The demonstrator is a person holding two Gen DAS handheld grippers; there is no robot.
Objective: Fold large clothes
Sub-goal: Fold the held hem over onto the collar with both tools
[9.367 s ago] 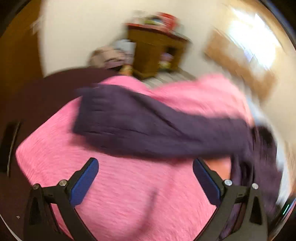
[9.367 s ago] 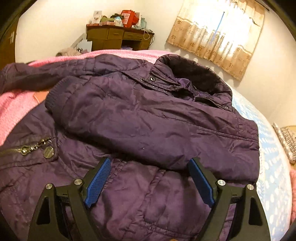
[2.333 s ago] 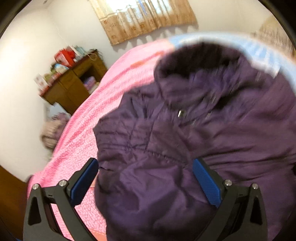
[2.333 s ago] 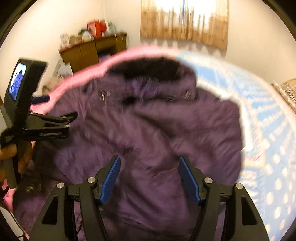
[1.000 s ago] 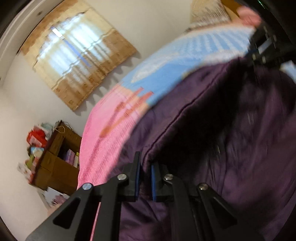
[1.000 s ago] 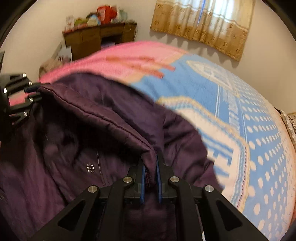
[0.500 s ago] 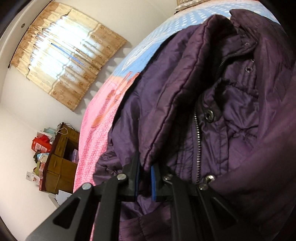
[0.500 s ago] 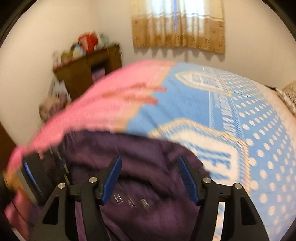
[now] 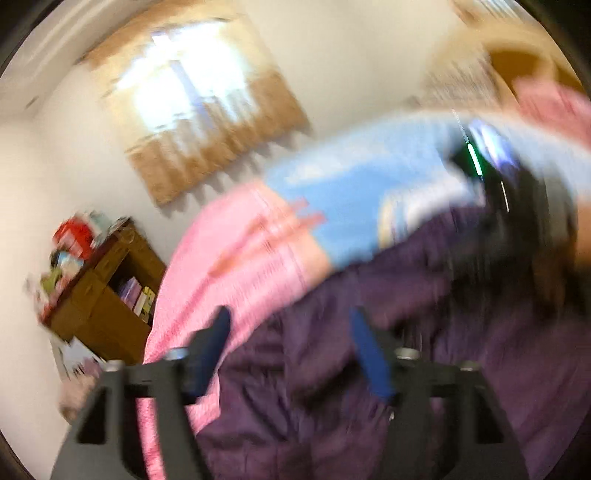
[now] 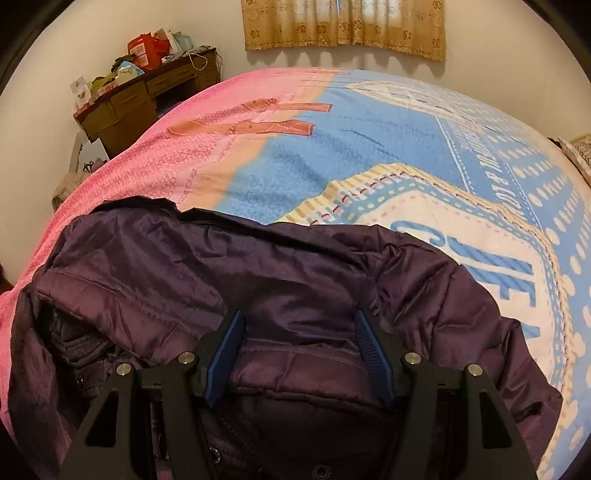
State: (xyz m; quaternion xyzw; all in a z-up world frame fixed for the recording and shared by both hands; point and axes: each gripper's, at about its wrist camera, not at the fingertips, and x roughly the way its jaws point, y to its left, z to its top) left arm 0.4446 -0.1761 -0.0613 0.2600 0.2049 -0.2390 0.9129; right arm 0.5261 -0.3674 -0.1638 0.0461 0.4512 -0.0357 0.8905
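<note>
A dark purple padded jacket (image 10: 288, 280) lies folded over on itself on the bed, near its front edge. My right gripper (image 10: 297, 325) is open and empty just above the jacket's folded top layer. The left wrist view is blurred by motion. There my left gripper (image 9: 290, 332) is open and empty over the jacket (image 9: 461, 332) at the edge of the pink cover. The other gripper's body with a green light (image 9: 495, 177) shows at the upper right of that view.
The bed has a pink and blue patterned cover (image 10: 369, 155). A cluttered wooden desk (image 10: 147, 92) stands against the far wall at the left. A curtained window (image 10: 343, 22) is behind the bed. Pillows (image 10: 580, 151) lie at the right edge.
Both grippers had been shut on the jacket's edge and carried it over. The right opened half a second ago. The left has opened now and is swinging away.
</note>
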